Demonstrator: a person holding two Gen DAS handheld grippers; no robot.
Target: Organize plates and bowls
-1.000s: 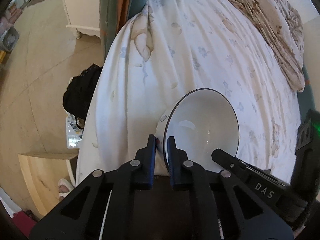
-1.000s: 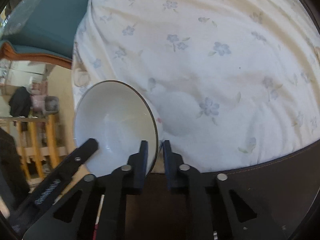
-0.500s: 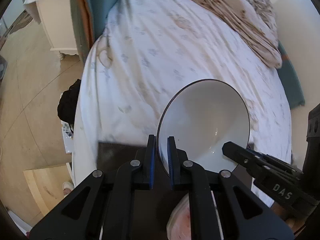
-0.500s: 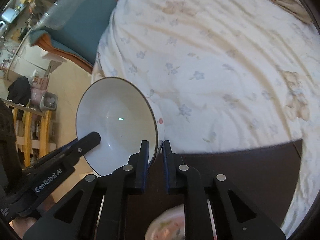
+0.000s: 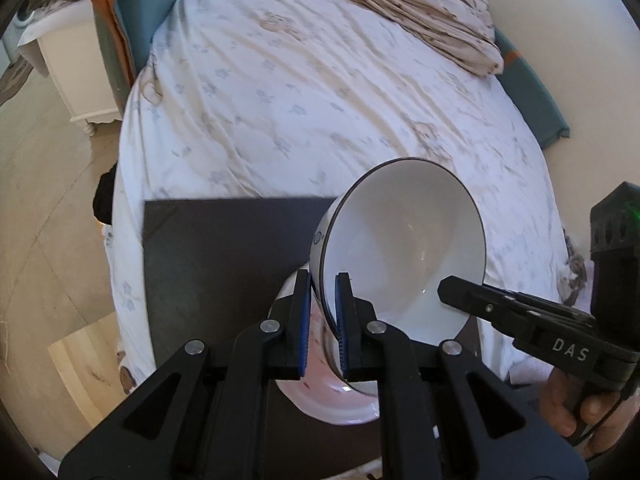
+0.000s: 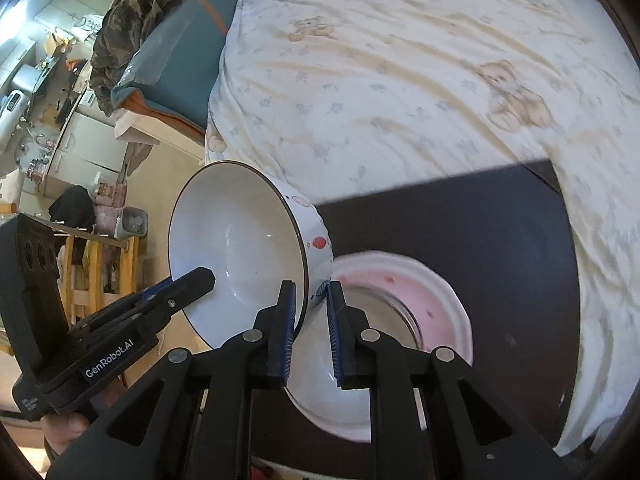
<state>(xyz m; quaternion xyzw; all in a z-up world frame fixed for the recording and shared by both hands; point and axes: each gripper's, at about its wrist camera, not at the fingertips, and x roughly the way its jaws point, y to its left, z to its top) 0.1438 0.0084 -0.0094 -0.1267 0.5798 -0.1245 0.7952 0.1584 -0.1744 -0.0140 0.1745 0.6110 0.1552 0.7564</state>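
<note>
A white bowl (image 5: 404,248) with a dark rim hangs tilted over a pink-and-white plate (image 5: 332,404) on a dark table (image 5: 224,248). My left gripper (image 5: 323,278) is shut on the bowl's near rim, one pad inside and one outside. The right gripper (image 5: 460,286) reaches onto the opposite rim. In the right wrist view the bowl (image 6: 236,248) shows small painted marks on its outer wall. My right gripper (image 6: 311,286) has that rim between its jaws, which are opening, with the pads still touching it. The plate (image 6: 432,292) lies just beneath.
A bed (image 5: 320,80) with a white flowered sheet lies beyond the table's far edge, with a crumpled beige blanket (image 5: 432,8) at its far end. A white cabinet (image 5: 76,68) stands left of the bed. A person's hand (image 5: 568,408) holds the right gripper.
Both grippers have risen and carried the bowl back from over the bed to above the dark table. The pink plate has come into view under it. The right jaws stand slightly wider.
</note>
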